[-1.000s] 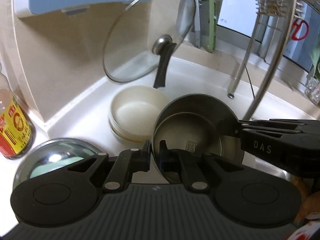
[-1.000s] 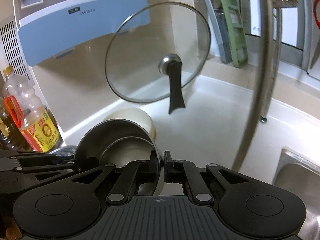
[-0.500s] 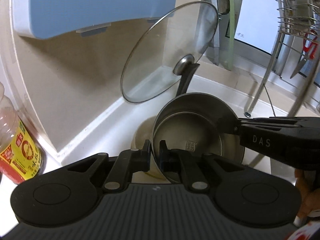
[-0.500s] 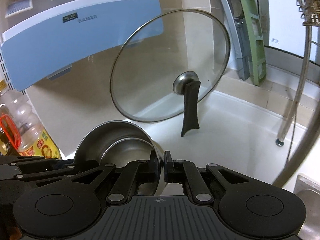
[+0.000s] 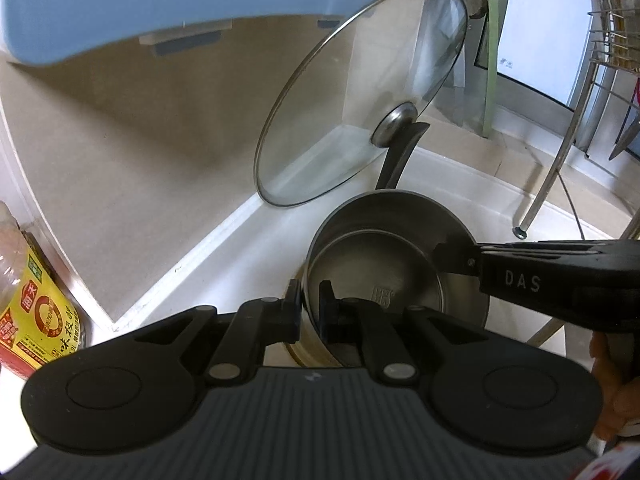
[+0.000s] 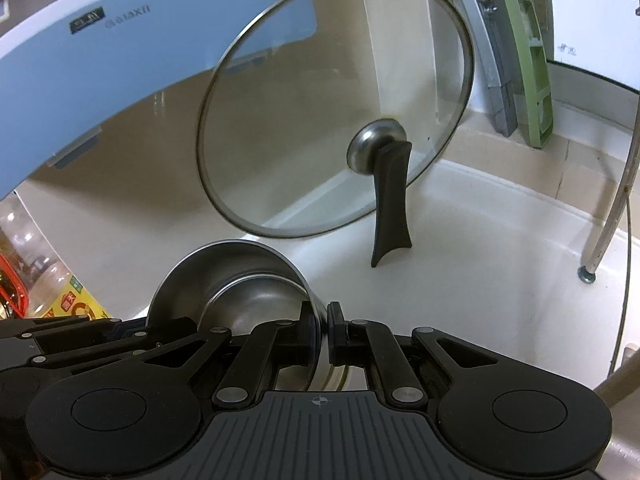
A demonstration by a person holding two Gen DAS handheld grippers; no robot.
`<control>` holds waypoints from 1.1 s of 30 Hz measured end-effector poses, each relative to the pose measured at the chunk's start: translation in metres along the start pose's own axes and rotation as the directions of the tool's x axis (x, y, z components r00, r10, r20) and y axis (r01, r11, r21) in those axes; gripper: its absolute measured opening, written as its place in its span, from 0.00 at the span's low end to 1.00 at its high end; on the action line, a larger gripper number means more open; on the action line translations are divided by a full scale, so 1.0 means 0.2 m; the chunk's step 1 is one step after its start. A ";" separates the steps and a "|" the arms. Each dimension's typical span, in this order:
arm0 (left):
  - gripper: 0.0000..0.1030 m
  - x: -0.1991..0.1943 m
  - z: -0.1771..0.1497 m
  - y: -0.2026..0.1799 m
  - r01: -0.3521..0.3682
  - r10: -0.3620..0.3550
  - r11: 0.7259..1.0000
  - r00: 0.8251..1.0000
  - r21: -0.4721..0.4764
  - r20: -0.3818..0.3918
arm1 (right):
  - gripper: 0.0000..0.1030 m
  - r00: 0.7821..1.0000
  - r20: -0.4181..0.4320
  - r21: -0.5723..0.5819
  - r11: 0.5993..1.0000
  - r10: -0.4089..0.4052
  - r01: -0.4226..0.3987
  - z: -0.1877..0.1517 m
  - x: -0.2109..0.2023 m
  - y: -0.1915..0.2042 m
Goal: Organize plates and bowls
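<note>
"DAS" lettered on right tongs (image 5: 456, 262), both tongs clamped on steel bowl (image 5: 394, 240) rim, smaller bowl (image 5: 376, 280) nested inside, left tongs (image 5: 310, 304) opposite.

White counter (image 6: 480, 264), propped glass lid (image 6: 320, 112)

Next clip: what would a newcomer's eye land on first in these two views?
Probably the nested steel bowls in the centre, pinched at the rim by both the left gripper and the right gripper, above the white counter. Next, the big glass lid propped upright on its black handle just behind them, with a blue appliance at upper left.
</note>
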State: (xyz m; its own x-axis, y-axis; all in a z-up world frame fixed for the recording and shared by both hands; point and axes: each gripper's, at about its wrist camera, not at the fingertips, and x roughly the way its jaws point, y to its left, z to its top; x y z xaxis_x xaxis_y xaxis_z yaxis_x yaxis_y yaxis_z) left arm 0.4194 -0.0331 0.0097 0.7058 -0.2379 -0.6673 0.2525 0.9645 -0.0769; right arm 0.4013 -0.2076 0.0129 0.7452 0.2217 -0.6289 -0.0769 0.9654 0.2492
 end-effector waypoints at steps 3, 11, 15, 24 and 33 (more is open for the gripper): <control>0.07 0.02 0.00 0.00 -0.002 0.002 1.000 1.000 -0.003 -0.009 | 0.06 1.000 -0.011 -0.002 1.000 0.000 0.000 0.00 0.03 -0.01; 0.07 0.05 0.00 0.00 -0.007 0.007 1.000 1.000 -0.007 -0.029 | 0.06 0.999 -0.037 -0.004 1.000 0.002 -0.002 0.01 0.08 -0.02; 0.07 0.07 0.00 0.01 -0.009 0.008 1.000 0.999 -0.011 -0.039 | 0.06 0.999 -0.048 -0.006 1.000 0.002 -0.002 0.01 0.10 -0.02; 0.07 0.09 -0.01 0.02 -0.008 0.007 1.000 0.999 -0.014 -0.052 | 0.06 0.998 -0.062 -0.002 1.000 0.001 -0.001 0.01 0.13 -0.02; 0.07 0.10 -0.01 0.03 -0.004 0.003 1.000 0.999 -0.018 -0.052 | 0.06 0.997 -0.078 -0.008 1.000 -0.003 0.003 0.00 0.16 -0.03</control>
State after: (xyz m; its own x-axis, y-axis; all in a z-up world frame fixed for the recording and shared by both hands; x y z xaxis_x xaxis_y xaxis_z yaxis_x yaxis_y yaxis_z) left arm 0.4331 -0.0328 -0.0059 0.6711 -0.2283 -0.7053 0.2377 0.9674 -0.0870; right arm 0.4258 -0.2056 -0.0076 0.6918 0.2285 -0.6850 -0.0801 0.9670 0.2417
